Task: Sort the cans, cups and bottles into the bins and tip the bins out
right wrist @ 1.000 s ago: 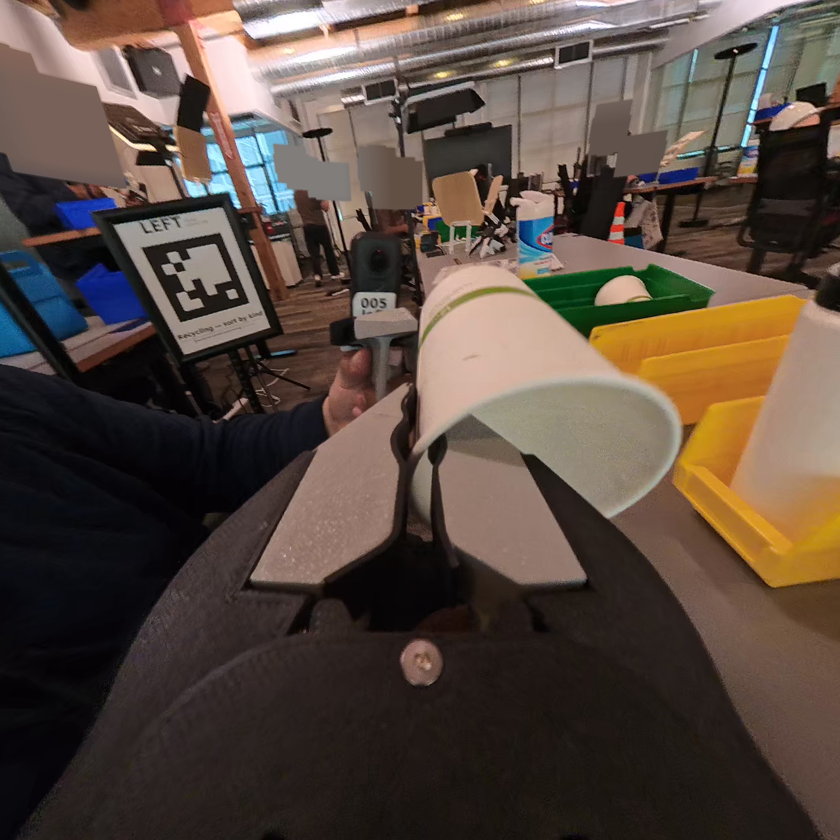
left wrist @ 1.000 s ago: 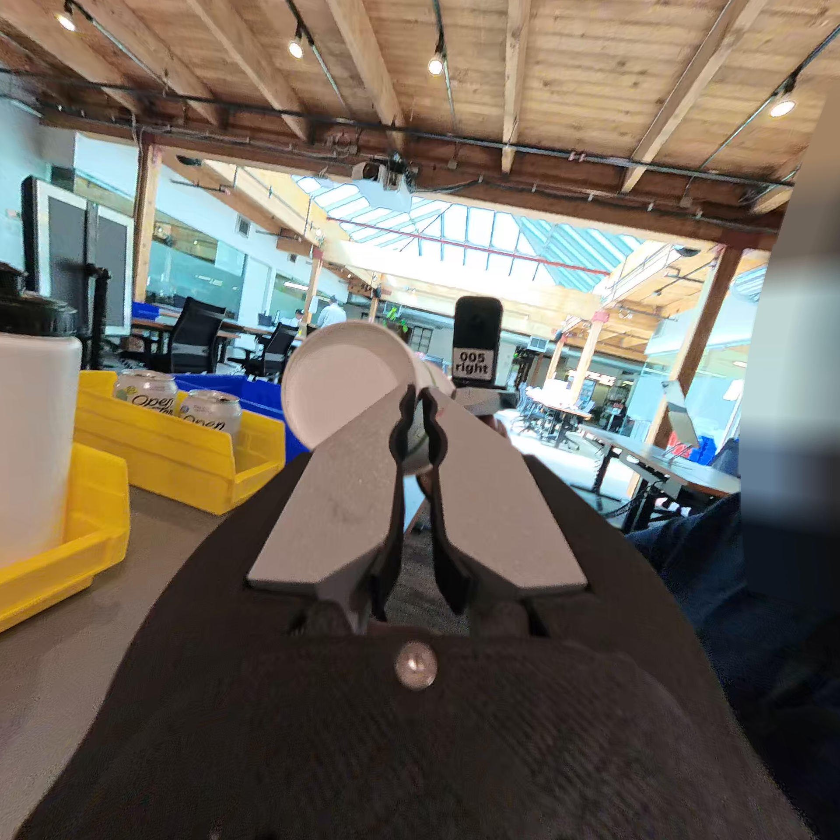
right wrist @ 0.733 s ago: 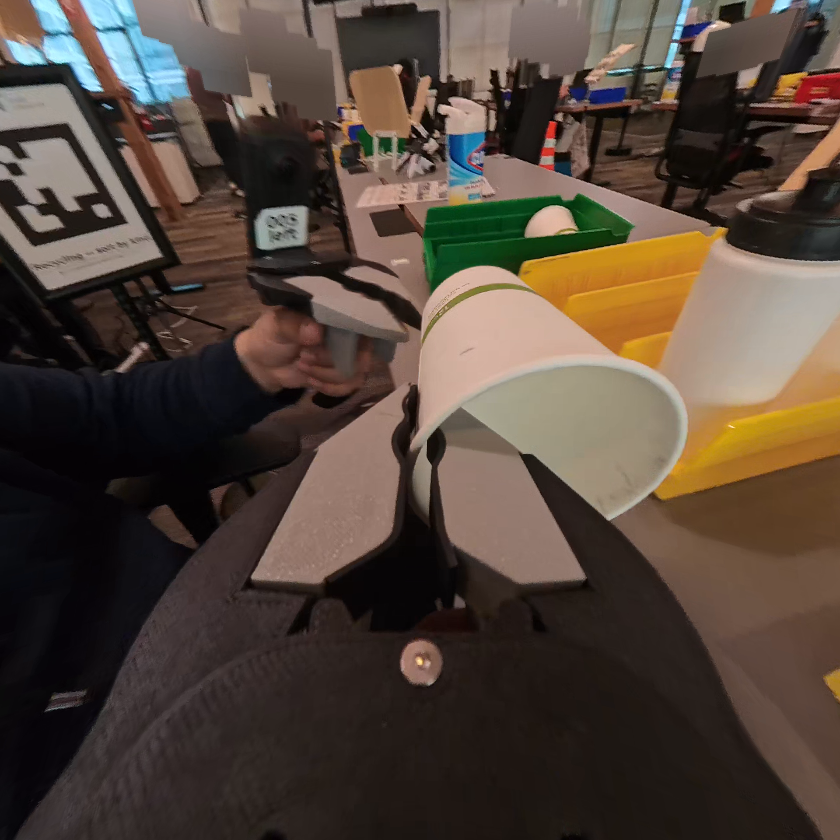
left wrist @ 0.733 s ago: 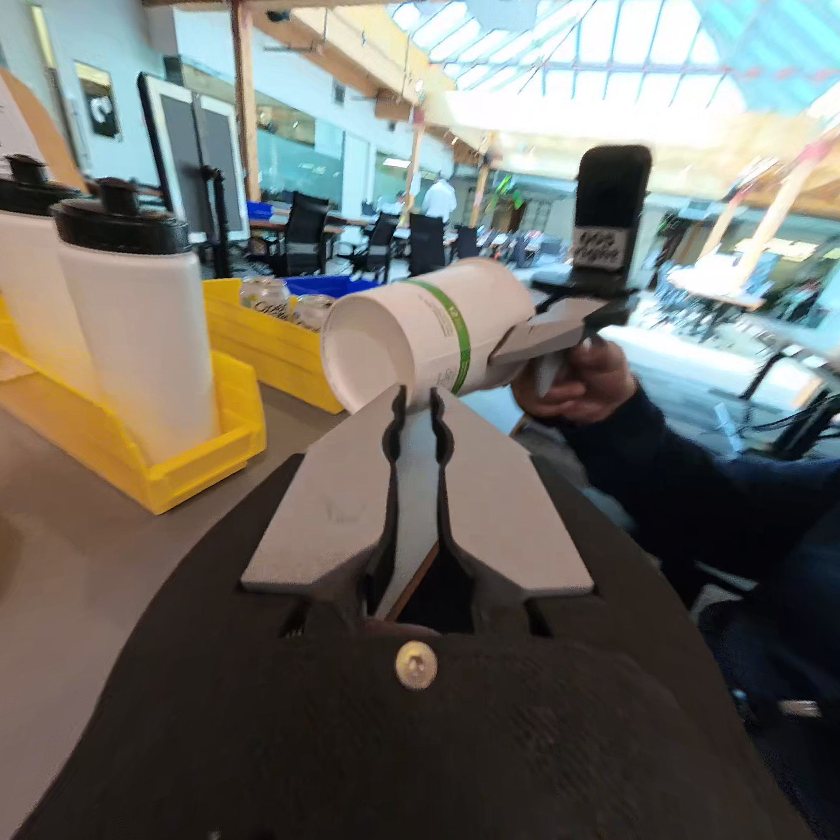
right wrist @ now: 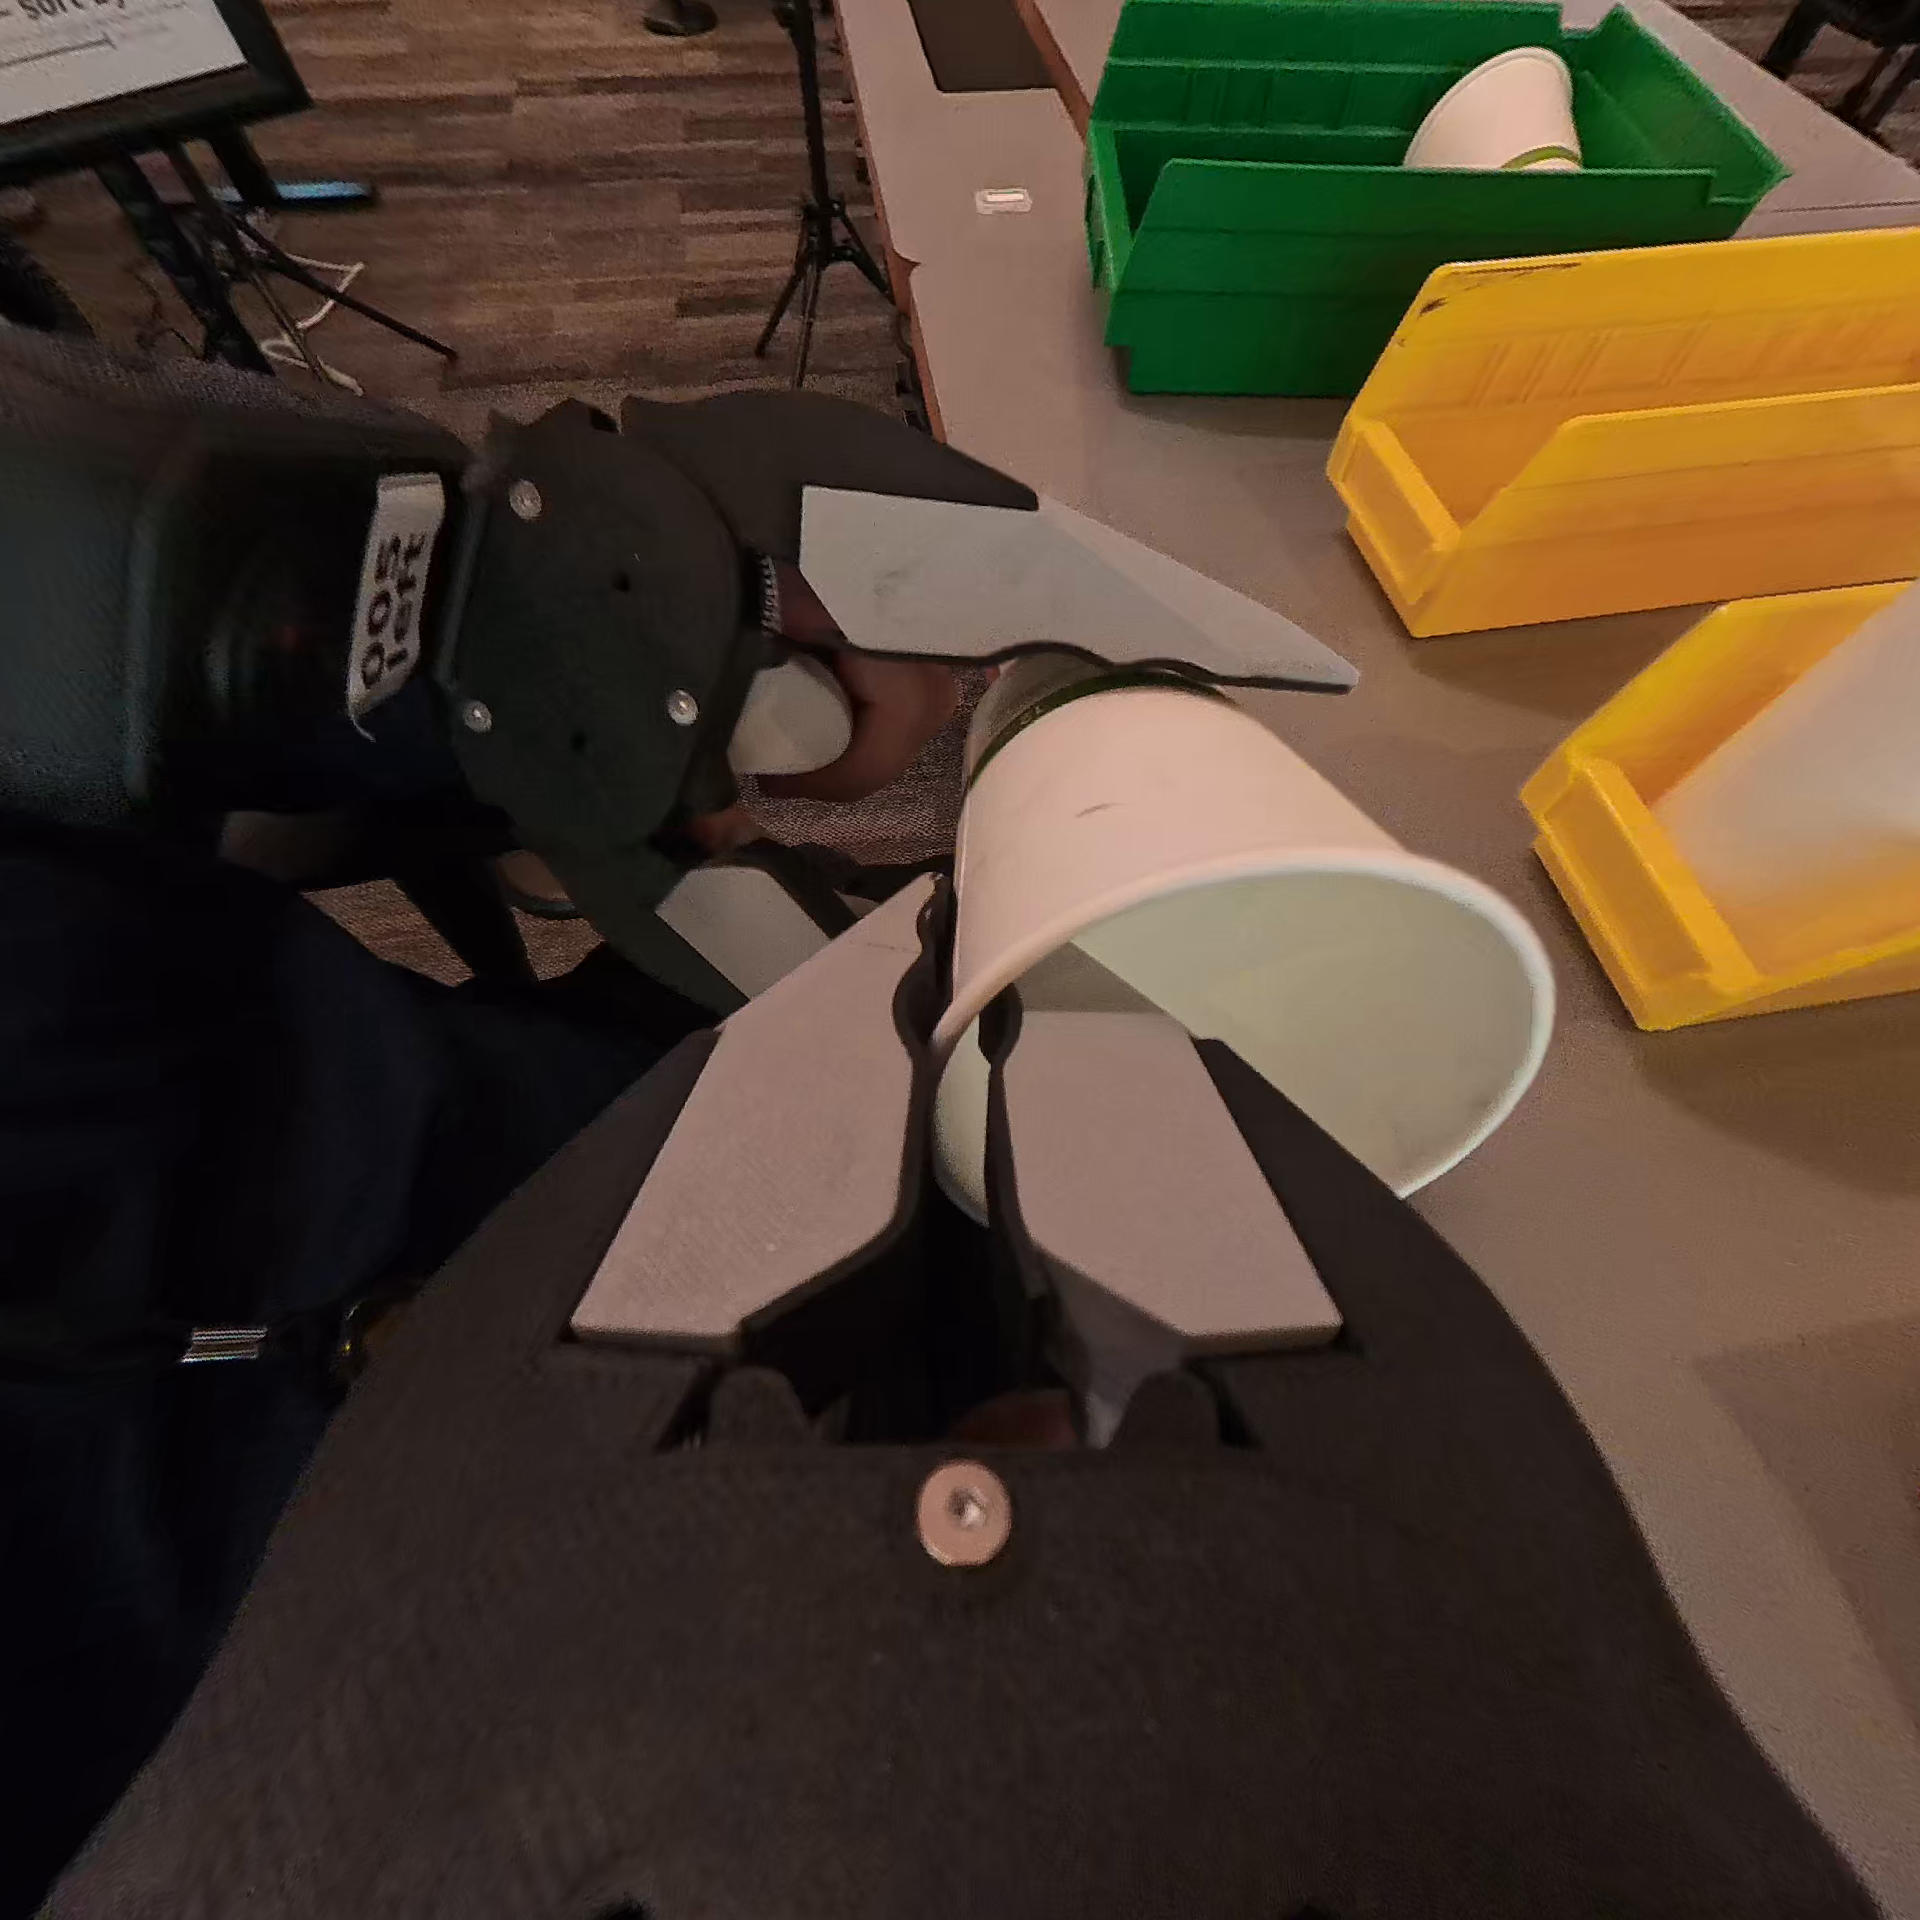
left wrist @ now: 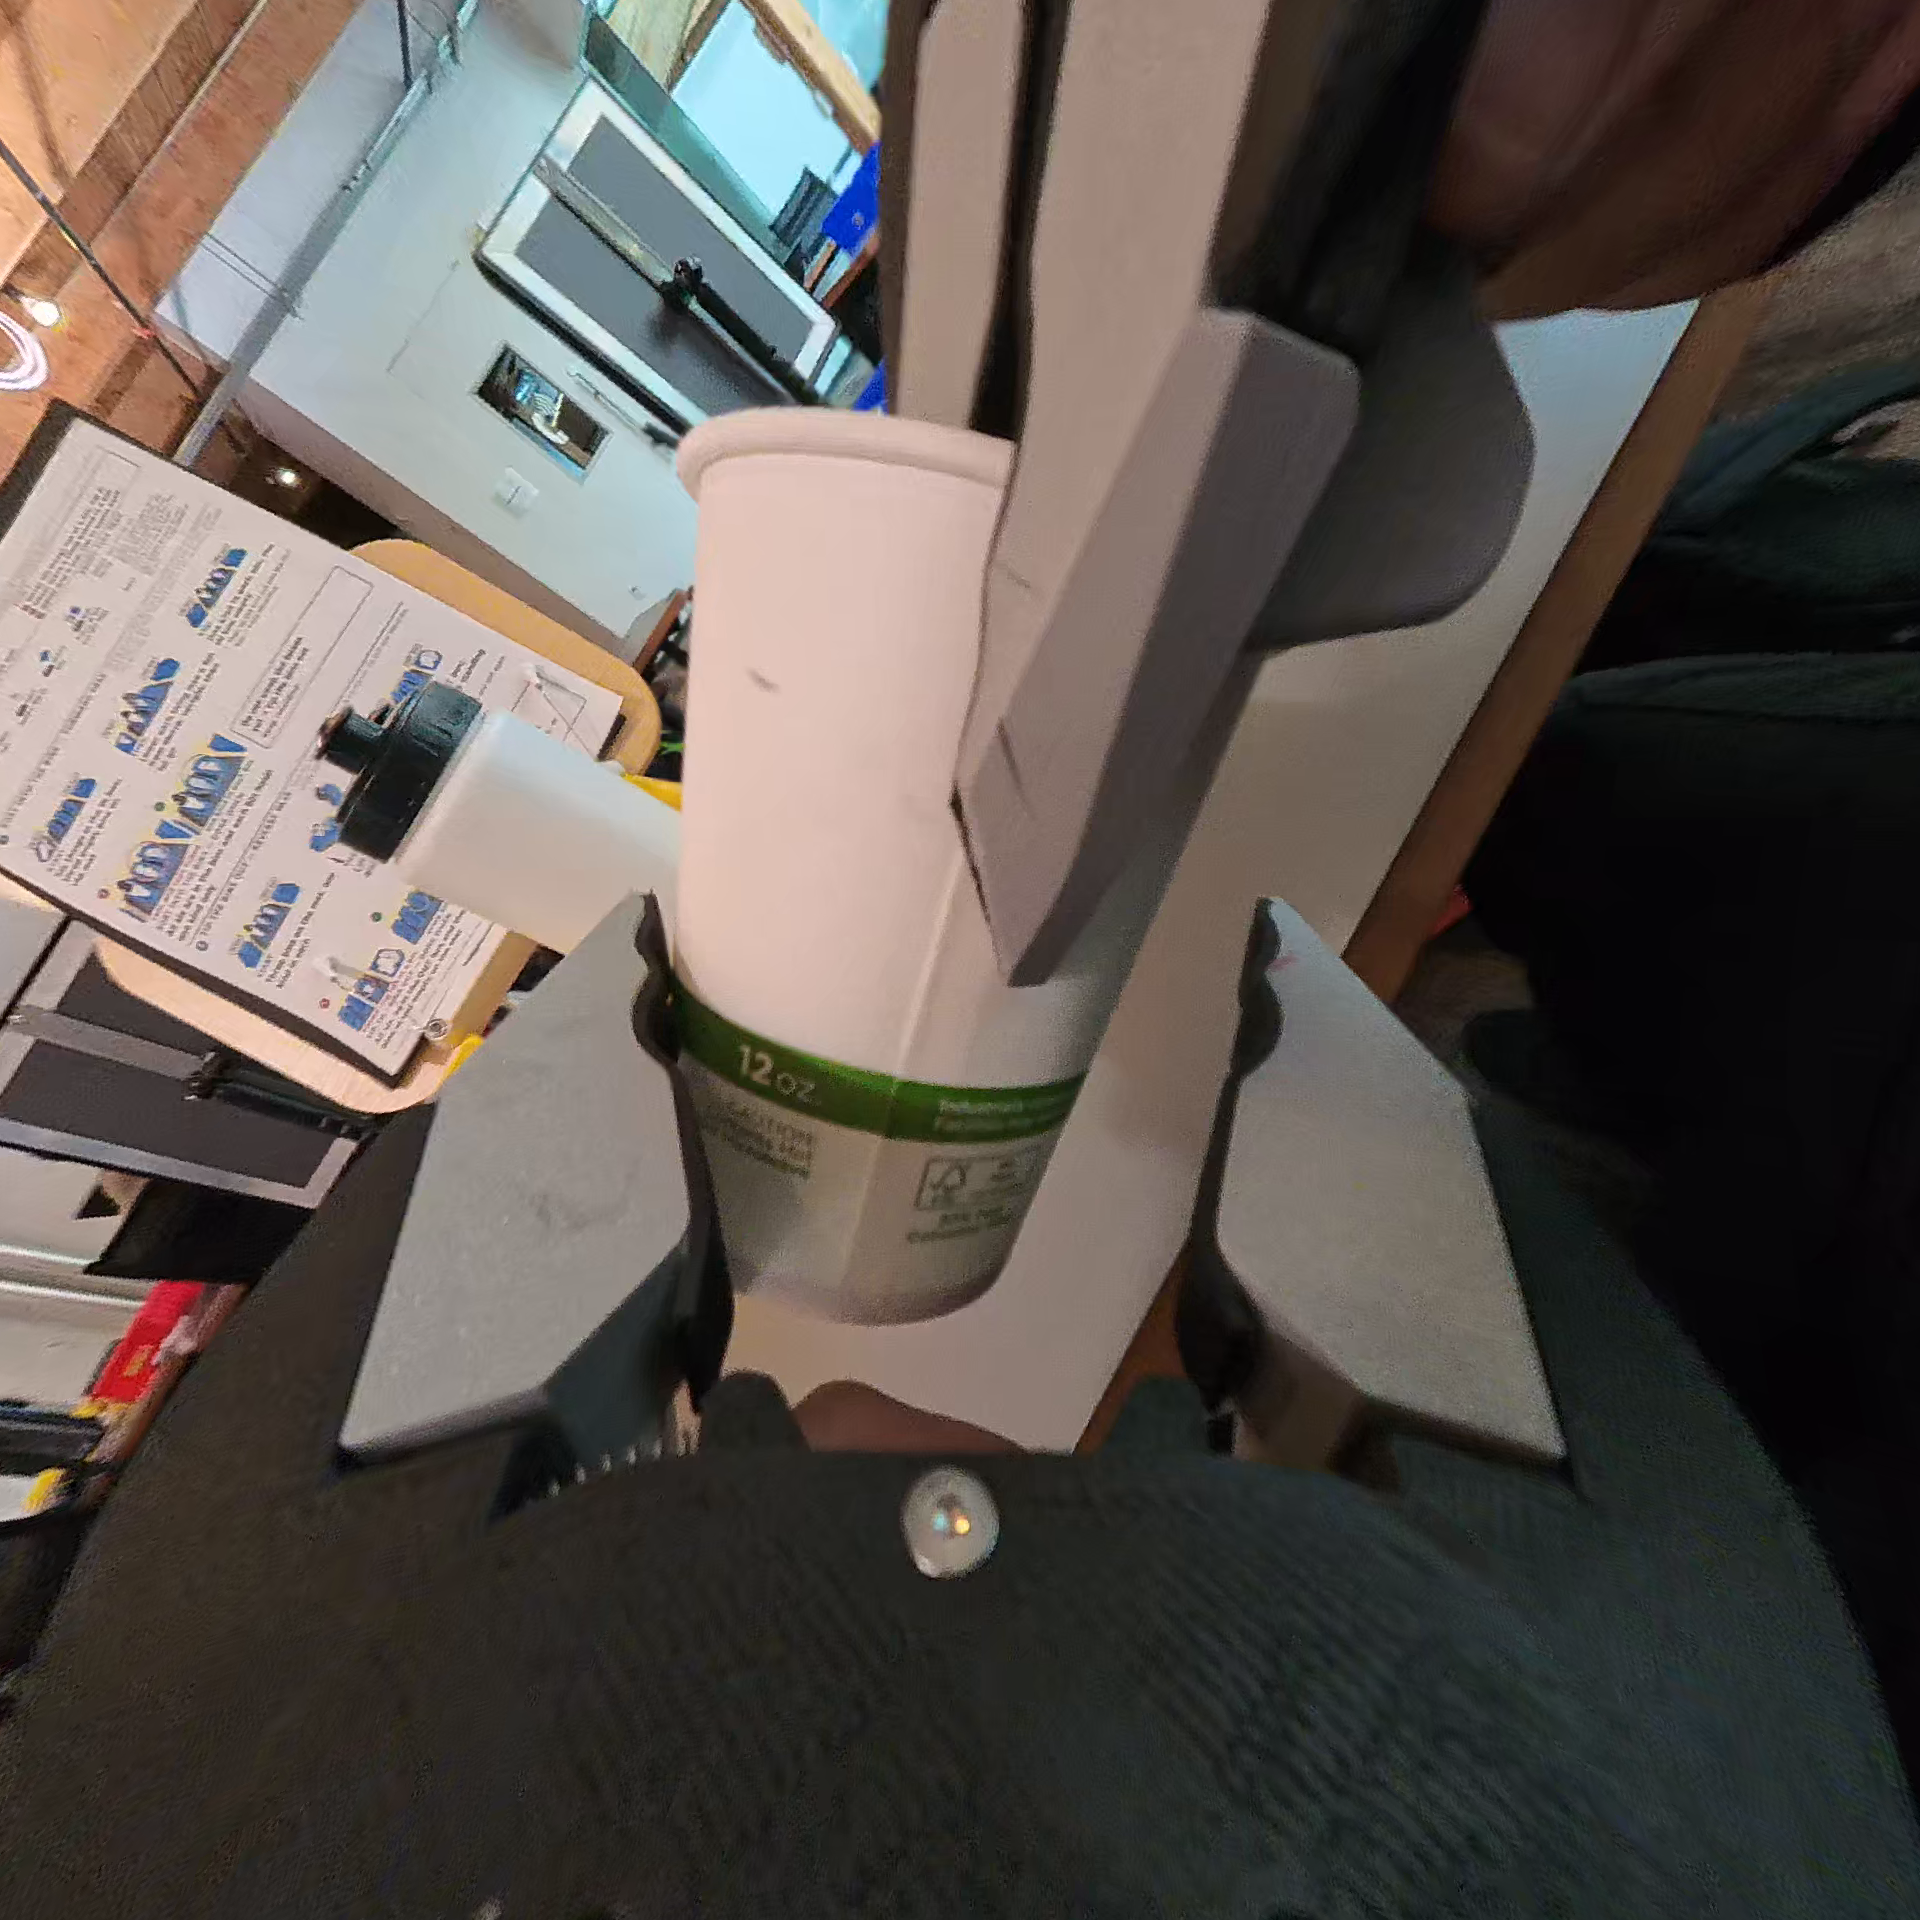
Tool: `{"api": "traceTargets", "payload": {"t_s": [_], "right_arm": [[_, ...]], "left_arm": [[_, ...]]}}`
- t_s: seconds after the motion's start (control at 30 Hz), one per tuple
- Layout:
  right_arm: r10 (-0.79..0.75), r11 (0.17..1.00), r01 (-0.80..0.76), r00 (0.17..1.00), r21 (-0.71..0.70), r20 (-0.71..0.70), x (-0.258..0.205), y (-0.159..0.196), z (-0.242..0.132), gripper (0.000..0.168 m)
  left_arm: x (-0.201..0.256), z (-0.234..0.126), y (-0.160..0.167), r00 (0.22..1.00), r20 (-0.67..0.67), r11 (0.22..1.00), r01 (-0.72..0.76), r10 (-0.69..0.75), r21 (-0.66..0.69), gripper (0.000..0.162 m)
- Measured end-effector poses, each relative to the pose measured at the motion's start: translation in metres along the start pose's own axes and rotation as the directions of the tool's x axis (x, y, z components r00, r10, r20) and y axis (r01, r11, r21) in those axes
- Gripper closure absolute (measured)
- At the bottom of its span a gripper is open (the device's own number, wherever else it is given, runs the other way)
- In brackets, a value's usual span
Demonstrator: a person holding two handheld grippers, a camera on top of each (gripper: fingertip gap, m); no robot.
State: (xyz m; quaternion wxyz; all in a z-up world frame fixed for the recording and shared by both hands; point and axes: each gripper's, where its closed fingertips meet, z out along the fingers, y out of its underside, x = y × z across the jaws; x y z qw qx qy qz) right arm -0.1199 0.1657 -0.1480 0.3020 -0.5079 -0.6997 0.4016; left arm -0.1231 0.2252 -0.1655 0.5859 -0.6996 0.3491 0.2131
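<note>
Cup: the white paper cup with a green band (right wrist: 1226,935) is in the air, tipped on its side, over the near edge of the grey bench (right wrist: 1195,488).
Right gripper: the right gripper (right wrist: 956,997) is pressed tight on the cup's rim, pinching the paper wall.
Left gripper: the left gripper (left wrist: 945,997) is spread wide around the cup's bottom end. One finger (left wrist: 540,1174) touches the cup. The other finger stays apart from it.
Done: one more white paper cup (right wrist: 1496,114) lies in the green plastic bin (right wrist: 1299,270), past the held cup.
Left to do: this cup is not in a bin yet. I think it goes in the green bin too.
Other bins: two yellow plastic bins (right wrist: 1621,499) sit between the held cup and the green bin. No bin looks tipped out yet.
</note>
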Motion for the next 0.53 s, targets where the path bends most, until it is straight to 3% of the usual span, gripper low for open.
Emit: {"api": "traceTargets", "payload": {"t_s": [0.03, 0.23, 0.53], "right_arm": [[-0.002, 1.000, 0.002, 1.000, -0.002, 0.002, -0.001, 0.000, 0.001, 0.168], [-0.059, 0.994, 0.060, 0.998, -0.091, 0.010, -0.011, 0.014, 0.013, 0.168], [-0.058, 0.992, 0.049, 0.995, -0.114, -0.077, 0.012, 0.022, 0.018, 0.168]], "left_arm": [[0.000, 0.001, 0.004, 1.000, 0.013, 0.999, -0.026, 0.027, -0.024, 0.053], [0.003, 0.009, 0.027, 0.985, 0.050, 0.977, -0.154, 0.163, -0.149, 0.063], [-0.002, 0.011, 0.038, 0.998, 0.003, 0.988, -0.056, 0.057, -0.146, 0.076]]}}
